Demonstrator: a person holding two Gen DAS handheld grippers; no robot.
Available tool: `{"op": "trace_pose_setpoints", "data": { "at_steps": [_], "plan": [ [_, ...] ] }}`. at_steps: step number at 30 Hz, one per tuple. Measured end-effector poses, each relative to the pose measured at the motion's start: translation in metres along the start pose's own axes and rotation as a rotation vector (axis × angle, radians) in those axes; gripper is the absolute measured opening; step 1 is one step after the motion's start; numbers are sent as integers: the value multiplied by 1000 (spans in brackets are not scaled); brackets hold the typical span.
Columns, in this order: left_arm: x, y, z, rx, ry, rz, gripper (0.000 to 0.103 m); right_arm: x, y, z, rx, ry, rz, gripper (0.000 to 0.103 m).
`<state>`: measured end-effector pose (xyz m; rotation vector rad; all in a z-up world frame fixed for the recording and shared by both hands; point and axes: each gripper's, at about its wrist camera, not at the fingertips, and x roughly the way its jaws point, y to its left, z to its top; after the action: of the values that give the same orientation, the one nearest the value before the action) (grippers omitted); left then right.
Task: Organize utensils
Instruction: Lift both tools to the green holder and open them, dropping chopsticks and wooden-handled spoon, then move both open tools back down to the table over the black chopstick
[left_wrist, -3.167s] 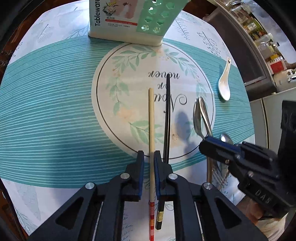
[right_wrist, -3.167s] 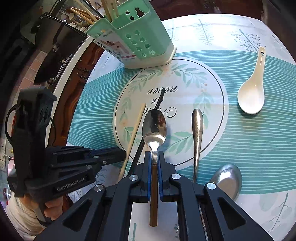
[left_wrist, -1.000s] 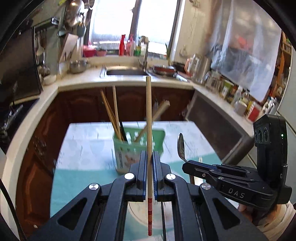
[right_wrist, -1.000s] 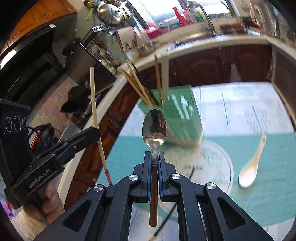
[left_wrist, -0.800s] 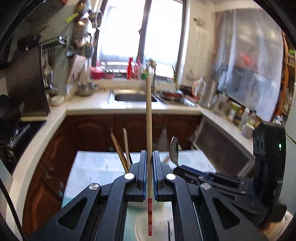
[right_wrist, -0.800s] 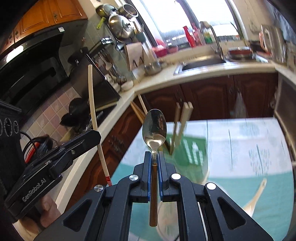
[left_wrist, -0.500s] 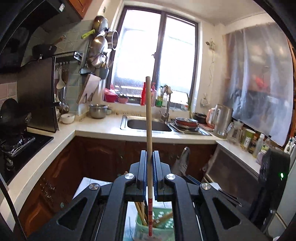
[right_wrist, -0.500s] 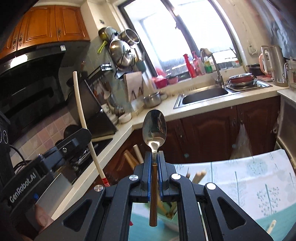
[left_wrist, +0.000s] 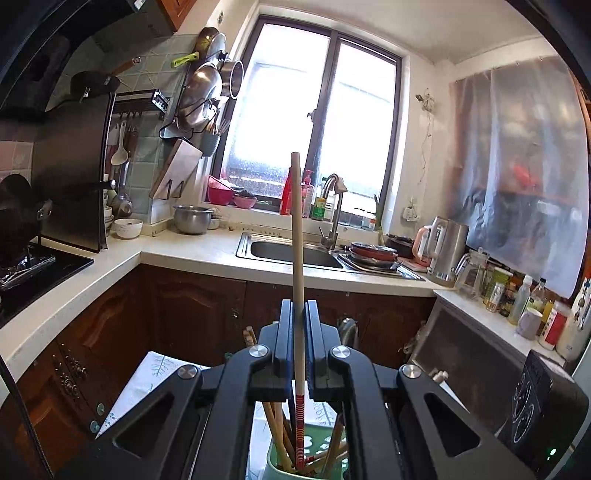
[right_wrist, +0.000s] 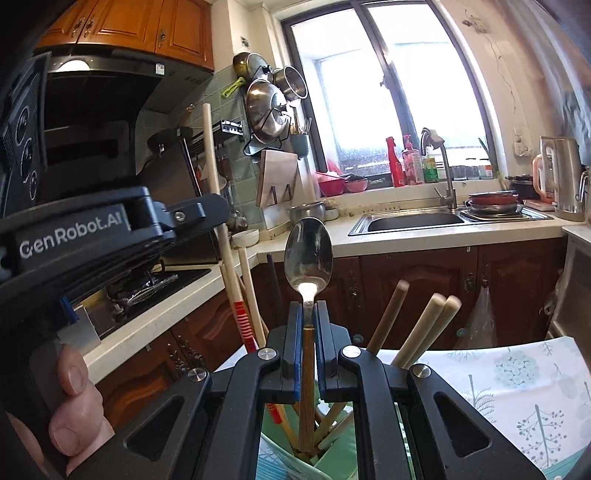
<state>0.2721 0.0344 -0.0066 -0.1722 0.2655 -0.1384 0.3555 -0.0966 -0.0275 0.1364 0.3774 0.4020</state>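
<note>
My left gripper (left_wrist: 297, 306) is shut on a pale wooden chopstick (left_wrist: 296, 229) held upright, its red-striped end reaching down into the green utensil holder (left_wrist: 277, 465) below. My right gripper (right_wrist: 308, 308) is shut on a metal spoon (right_wrist: 308, 258) with a wooden handle, bowl up, handle end down inside the same green holder (right_wrist: 332, 463). Several chopsticks (right_wrist: 417, 332) stand in the holder. The left gripper (right_wrist: 199, 214) with its chopstick (right_wrist: 212, 177) shows at the left of the right wrist view, held by a hand (right_wrist: 74, 398).
A table with a white leaf-patterned cloth (right_wrist: 517, 376) lies under the holder. Behind it run dark wooden cabinets, a white counter (left_wrist: 207, 254), a sink (left_wrist: 295, 253) with tap, a stove (left_wrist: 29, 262) at left and a kettle (left_wrist: 447, 247) at right.
Both grippers moved forward over the green holder and sank, so the chopstick's end and the spoon's handle now reach into it. The view tilted up from the table to the kitchen.
</note>
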Motion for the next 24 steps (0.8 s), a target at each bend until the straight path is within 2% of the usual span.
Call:
{"op": "trace_pose_setpoints", "data": {
  "at_steps": [10,17,21,23,24],
  "plan": [
    [7,7,-35,26,80,-23,3,41,-1,-40,-15,87,29,6],
    [3,12,-50,18,151,-13,6,38,-10,-55,-6,119,21,10],
    [-4,3,-56,48,181,-24,21,13,-12,-57,-14,128,31,10],
    [-11,-2,-58,56,195,-31,36,6,-13,-54,-15,135,30,10],
    [-15,-3,-59,57,201,-28,49,2,-13,-55,-10,145,36,10]
  ]
}}
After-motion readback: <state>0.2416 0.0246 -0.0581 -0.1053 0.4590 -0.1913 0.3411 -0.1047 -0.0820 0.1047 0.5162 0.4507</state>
